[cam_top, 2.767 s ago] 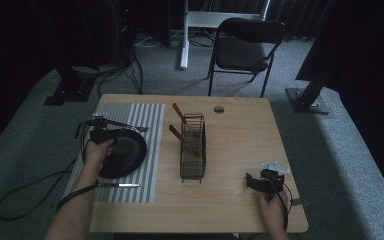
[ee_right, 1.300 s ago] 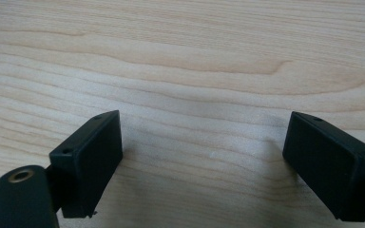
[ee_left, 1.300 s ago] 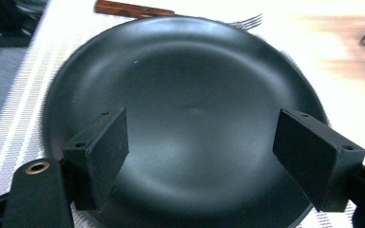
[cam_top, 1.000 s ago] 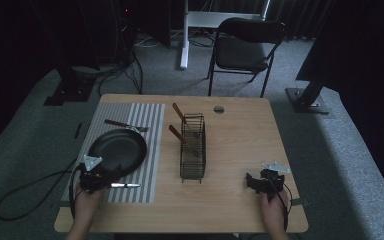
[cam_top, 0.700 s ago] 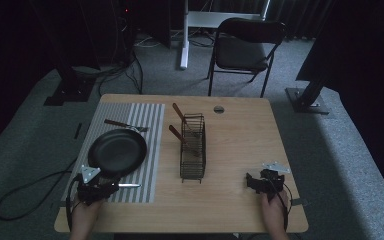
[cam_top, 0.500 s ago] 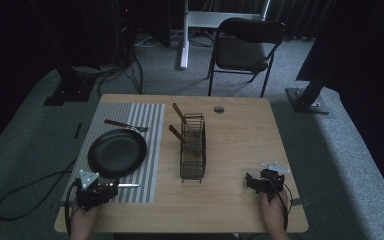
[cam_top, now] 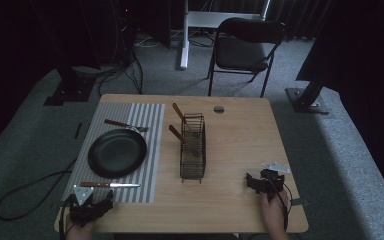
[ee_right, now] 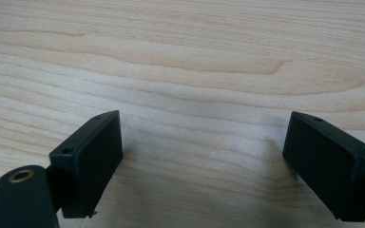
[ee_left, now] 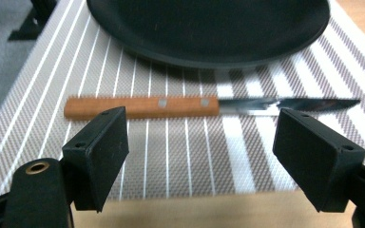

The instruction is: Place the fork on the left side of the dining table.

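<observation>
A place setting is taking shape on the striped mat (cam_top: 130,150): the plate (cam_top: 117,152) is sitting mid-mat, a fork (cam_top: 125,125) lying at its far side, a knife (ee_left: 190,105) at its near side. Two wooden-handled utensils are waiting in the wire rack (cam_top: 192,146). The left gripper (ee_left: 209,161) is hovering gaping and empty near the knife; the right gripper (ee_right: 209,161) is resting agape over bare table (ee_right: 180,57).

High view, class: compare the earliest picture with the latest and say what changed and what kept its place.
The left gripper drew back from the round black plate to the table's near left corner; its jaws are open, empty, facing the wooden-handled knife. The plate sits on the striped grey placemat. The right gripper, black wire basket and knife stayed put.
</observation>
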{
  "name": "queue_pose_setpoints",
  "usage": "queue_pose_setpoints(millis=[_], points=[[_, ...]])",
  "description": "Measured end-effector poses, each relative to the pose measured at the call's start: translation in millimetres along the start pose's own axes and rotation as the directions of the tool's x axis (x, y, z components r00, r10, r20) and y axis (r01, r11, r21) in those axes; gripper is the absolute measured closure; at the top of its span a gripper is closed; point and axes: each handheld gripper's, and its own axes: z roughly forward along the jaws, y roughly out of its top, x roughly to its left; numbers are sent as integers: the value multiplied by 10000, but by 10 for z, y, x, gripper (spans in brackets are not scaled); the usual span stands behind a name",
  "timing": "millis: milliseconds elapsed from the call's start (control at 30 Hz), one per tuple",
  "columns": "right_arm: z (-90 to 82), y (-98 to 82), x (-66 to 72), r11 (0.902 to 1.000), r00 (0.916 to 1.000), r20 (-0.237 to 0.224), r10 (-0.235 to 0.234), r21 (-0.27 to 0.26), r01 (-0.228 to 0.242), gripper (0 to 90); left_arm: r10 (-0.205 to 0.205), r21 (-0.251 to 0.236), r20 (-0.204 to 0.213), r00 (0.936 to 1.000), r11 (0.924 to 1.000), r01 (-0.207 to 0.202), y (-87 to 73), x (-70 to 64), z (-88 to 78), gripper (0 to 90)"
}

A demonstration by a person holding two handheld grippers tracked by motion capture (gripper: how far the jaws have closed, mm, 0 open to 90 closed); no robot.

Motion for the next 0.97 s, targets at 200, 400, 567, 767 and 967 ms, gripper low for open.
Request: queue_pose_setpoints(millis=[200, 400, 567, 767, 967], points=[[0, 0, 0, 10000, 10000, 1, 0, 0, 0, 126, -214, -57, -117, 9997, 9998, 213, -22, 63, 34, 196], [0, 0, 0, 10000, 10000, 1, 2, 0, -2, 126, -438, 139, -267, 9987, 9989, 442, -49, 87, 60, 196], [0, 0, 0, 10000, 10000, -1, 1, 0, -1, 126, -479, 304, -232, 9986, 9984, 486, -61, 72, 76, 196], [0, 0, 0, 10000, 10000, 0, -1, 0, 1, 126, -907, 292, -369, 9952, 9953, 918, -71, 93, 73, 195], [0, 0, 0, 10000, 10000, -1, 0, 1, 0, 126, -978, 331, -295, 9948, 9946, 988, -72, 92, 68, 195]])
